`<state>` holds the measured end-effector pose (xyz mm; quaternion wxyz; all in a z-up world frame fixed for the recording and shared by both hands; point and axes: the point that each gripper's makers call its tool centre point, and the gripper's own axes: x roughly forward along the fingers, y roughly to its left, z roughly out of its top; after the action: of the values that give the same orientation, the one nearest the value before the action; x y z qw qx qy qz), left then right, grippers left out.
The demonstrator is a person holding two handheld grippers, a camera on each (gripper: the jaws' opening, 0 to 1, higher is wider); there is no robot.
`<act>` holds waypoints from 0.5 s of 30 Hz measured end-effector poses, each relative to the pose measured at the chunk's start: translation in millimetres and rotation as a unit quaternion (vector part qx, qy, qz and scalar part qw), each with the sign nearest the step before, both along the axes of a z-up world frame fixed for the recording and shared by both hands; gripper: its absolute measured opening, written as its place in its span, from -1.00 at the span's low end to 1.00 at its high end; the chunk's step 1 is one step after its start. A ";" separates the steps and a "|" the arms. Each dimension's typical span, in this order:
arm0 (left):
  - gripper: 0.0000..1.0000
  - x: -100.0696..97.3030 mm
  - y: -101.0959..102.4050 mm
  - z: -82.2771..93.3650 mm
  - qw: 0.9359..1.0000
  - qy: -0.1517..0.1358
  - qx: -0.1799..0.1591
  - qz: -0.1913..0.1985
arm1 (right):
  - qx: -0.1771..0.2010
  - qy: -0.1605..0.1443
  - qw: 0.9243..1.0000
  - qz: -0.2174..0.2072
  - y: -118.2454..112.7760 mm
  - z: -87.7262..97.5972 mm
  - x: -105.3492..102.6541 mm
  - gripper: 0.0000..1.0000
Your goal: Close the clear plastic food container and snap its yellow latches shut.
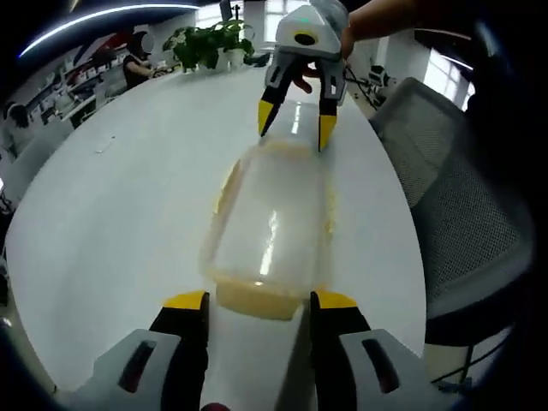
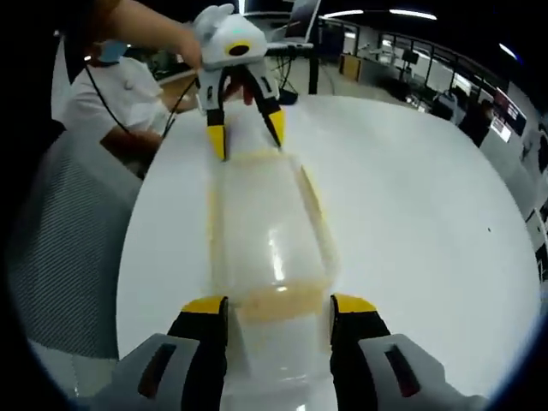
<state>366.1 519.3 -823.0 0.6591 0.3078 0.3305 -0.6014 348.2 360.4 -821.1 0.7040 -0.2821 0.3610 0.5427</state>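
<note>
A clear plastic food container [image 1: 270,223] [image 2: 265,231] lies lengthwise on the white table [image 1: 120,214] [image 2: 411,205], its lid on top. Pale yellow latches [image 1: 257,301] [image 2: 287,304] show at its ends and along its sides. My left gripper [image 1: 259,301] is open, its yellow-tipped jaws straddling one end of the container. It appears from the front in the right gripper view [image 2: 247,135]. My right gripper [image 2: 315,306] is open astride the opposite end, and is seen facing me in the left gripper view [image 1: 295,128]. Whether the jaws touch the container I cannot tell.
A grey mesh office chair [image 1: 462,214] [image 2: 68,248] stands close to the table edge beside the container. A potted plant [image 1: 210,43] sits at the table's far end. A person in white [image 2: 120,94] is behind the chair. Office desks lie beyond.
</note>
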 end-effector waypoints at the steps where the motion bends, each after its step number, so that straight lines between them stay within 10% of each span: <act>1: -0.08 0.1 -0.7 0.2 1.000 0.001 0.000 -0.002 | -0.004 0.001 1.000 0.000 -0.2 -0.6 1.4 -0.03; 15: -0.11 0.3 0.3 -2.5 0.999 -0.005 0.025 -0.034 | -0.068 0.030 0.995 0.063 -4.8 -10.5 2.4 -0.17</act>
<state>366.3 519.6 -825.5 0.6316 0.3388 0.3315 -0.6135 350.6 355.6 -831.6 0.6362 -0.3352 0.3998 0.5683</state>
